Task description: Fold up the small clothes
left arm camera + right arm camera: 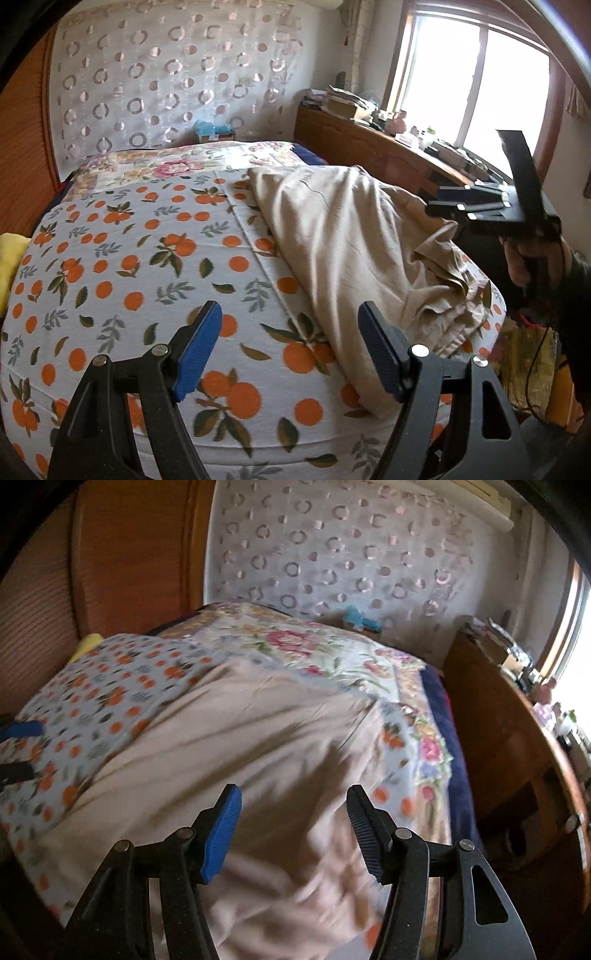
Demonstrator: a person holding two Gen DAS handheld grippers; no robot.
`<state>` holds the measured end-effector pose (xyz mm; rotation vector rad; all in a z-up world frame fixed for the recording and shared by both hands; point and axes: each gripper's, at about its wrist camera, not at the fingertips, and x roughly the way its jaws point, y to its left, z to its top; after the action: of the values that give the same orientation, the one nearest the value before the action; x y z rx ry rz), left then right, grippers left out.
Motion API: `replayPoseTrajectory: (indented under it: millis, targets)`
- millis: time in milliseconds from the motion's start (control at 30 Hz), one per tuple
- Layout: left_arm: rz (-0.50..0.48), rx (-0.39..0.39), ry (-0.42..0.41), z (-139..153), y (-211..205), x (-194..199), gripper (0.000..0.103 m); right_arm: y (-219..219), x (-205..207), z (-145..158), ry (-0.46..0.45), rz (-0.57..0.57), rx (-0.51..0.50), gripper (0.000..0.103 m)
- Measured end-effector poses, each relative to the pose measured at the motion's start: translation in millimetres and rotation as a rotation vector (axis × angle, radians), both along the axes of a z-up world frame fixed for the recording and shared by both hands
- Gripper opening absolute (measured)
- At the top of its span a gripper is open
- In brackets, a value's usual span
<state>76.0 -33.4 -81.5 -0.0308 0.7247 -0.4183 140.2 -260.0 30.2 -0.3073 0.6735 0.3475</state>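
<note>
Where it lies crumpled on the bed point(122, 236), the beige garment point(354, 236) sits ahead and right of the left gripper point(290, 354), whose jaws stand wide apart, gripping nothing. The right gripper point(293, 834) hangs over the same cloth, jaws parted and empty. A wooden desk point(373, 144) stands beyond, under the window point(476, 85).

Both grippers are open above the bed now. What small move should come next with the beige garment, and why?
Probably lower the left gripper onto the near edge of the beige garment and close on it. Both grippers hold nothing; the right gripper hangs open above the cloth. The garment lies bunched, with crumpled folds at its right end on the orange-print bedspread, so it seems to need spreading flat before any fold.
</note>
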Motion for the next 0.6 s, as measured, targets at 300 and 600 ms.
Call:
replayPoseTrajectory:
  millis: [300, 600]
  targets:
    - [-0.038, 0.019, 0.029, -11.3, -21.0, -3.5, 0.076, -14.4, -42.7, -10.8, 0.036, 0.031, 0.043, 0.049]
    - [-0.052, 0.031, 0.038, -15.8, -31.0, -5.5, 0.076, -7.0, -65.8, 5.5, -0.049, 0.023, 0.029, 0.046]
